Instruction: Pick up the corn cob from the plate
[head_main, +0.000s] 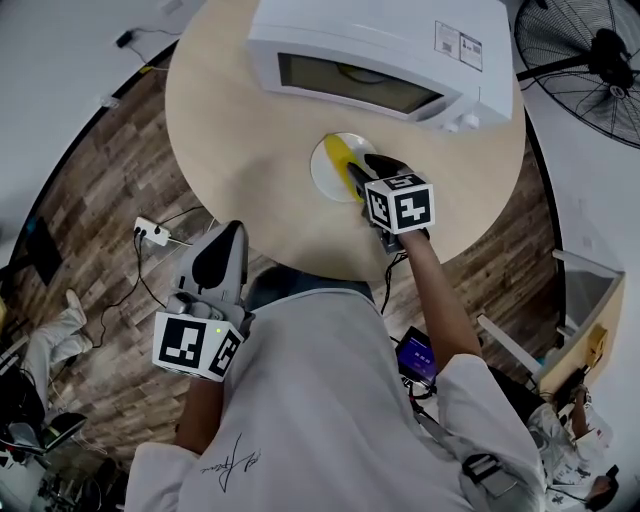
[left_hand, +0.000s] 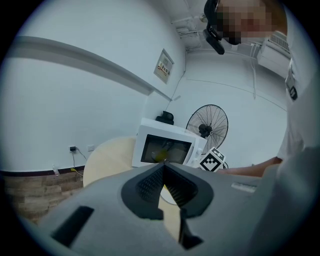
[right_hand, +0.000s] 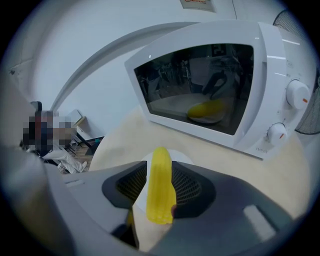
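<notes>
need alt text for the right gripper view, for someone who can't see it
A yellow corn cob sits between the open jaws of the right gripper, over a white plate on a pale wooden table. Behind it stands a white microwave with its door shut.

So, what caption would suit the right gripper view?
Right gripper, jaws open, straddles corn on a plate before a microwave.
</notes>
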